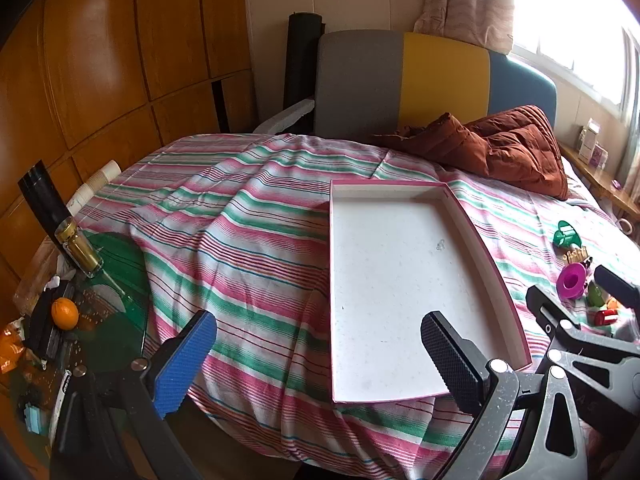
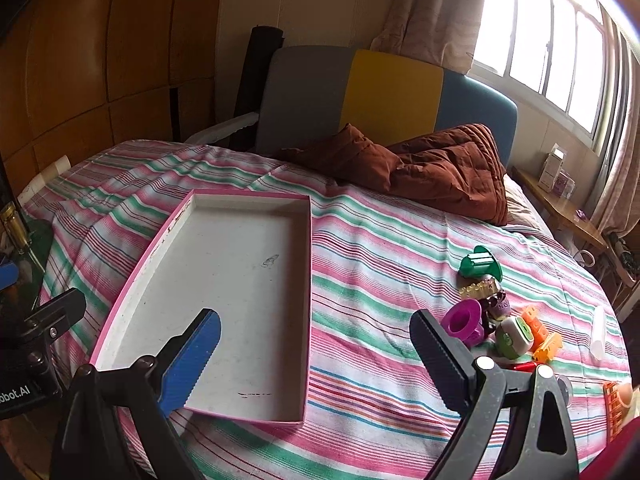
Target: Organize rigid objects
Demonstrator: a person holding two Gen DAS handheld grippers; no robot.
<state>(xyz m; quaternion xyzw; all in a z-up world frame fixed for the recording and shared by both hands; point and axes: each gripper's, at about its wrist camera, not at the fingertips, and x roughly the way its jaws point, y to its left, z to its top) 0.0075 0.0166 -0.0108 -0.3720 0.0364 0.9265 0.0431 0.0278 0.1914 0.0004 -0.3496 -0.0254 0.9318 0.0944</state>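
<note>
A shallow white tray with a pink rim (image 1: 516, 312) (image 2: 310, 280) lies empty on the striped bedspread. Right of it sits a cluster of small plastic toys: a green piece (image 2: 480, 266) (image 1: 566, 234), a magenta cup-shaped piece (image 2: 464, 322) (image 1: 574, 280), a green-and-white block (image 2: 514, 338), orange pieces (image 2: 542, 334) and a red piece (image 1: 606, 316). My left gripper (image 1: 320, 360) hovers open over the tray's near left corner, nothing between its fingers. My right gripper (image 2: 316, 354) stands open above the tray's near right edge, left of the toys, holding nothing.
A rust-brown quilted jacket (image 2: 436, 168) lies near the grey, yellow and blue headboard (image 2: 384, 92). Left of the bed, a glass table (image 1: 116, 304) holds an orange (image 1: 64, 312) and a gold-capped jar (image 1: 78, 246). A wooden shelf (image 2: 560, 204) runs under the window.
</note>
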